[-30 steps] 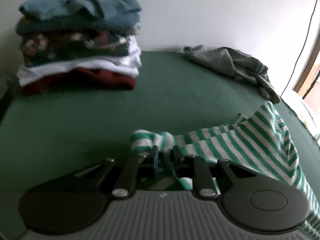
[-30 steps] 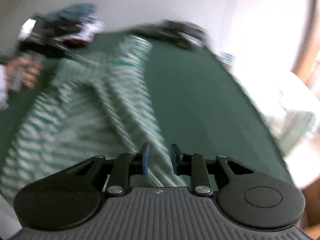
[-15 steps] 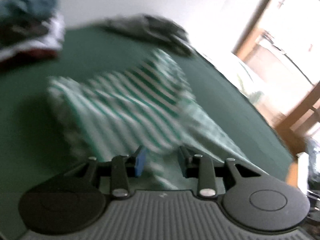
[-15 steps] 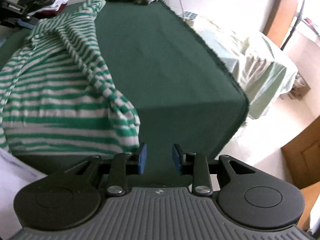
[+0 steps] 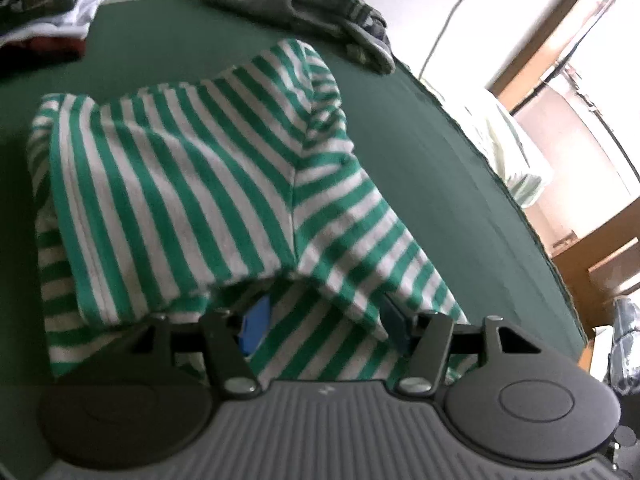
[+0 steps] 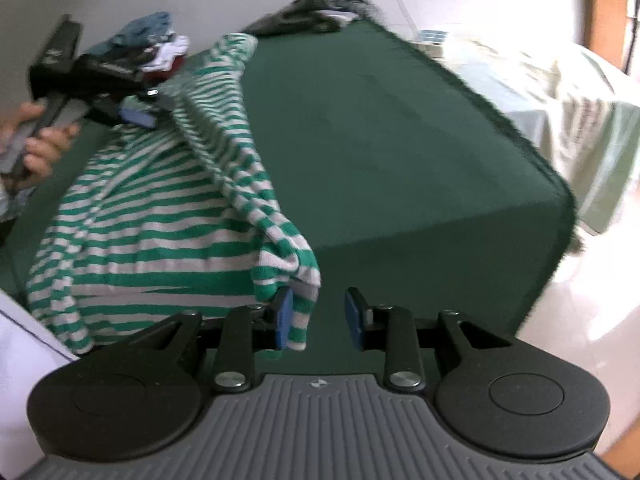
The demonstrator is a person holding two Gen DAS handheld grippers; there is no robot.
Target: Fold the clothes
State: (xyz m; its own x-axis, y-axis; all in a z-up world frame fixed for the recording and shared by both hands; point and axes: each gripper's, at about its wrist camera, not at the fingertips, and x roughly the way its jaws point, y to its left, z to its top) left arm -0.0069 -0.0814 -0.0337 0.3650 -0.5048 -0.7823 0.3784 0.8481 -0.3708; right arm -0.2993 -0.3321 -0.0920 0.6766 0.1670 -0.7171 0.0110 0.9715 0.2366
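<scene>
A green-and-white striped shirt (image 5: 192, 184) lies on the green table (image 5: 440, 160), one part folded over its body. My left gripper (image 5: 325, 324) hovers low over the near fold. Its jaws are opening wide, and cloth lies loosely over and between them, unpinched. In the right wrist view the same shirt (image 6: 152, 220) stretches to the table's near corner. The left gripper (image 6: 146, 110) is at its far end, held by a hand (image 6: 36, 148). My right gripper (image 6: 319, 318) stands open at the shirt's near corner. That corner hangs against the left pad (image 6: 285, 316) only.
A stack of folded clothes (image 5: 44, 20) sits at the table's far left, also seen as the stack (image 6: 160, 48). A crumpled grey garment (image 5: 304, 8) lies at the far edge. Right of the table edge (image 6: 552, 184) stands a bed with a pale sheet (image 6: 560, 100). A white sleeve (image 6: 16, 340) is at lower left.
The left gripper swung right from facing the stack, brought the pinched shirt edge over the shirt's body, and opened, letting it go. The right gripper sank toward the near corner and widened slightly.
</scene>
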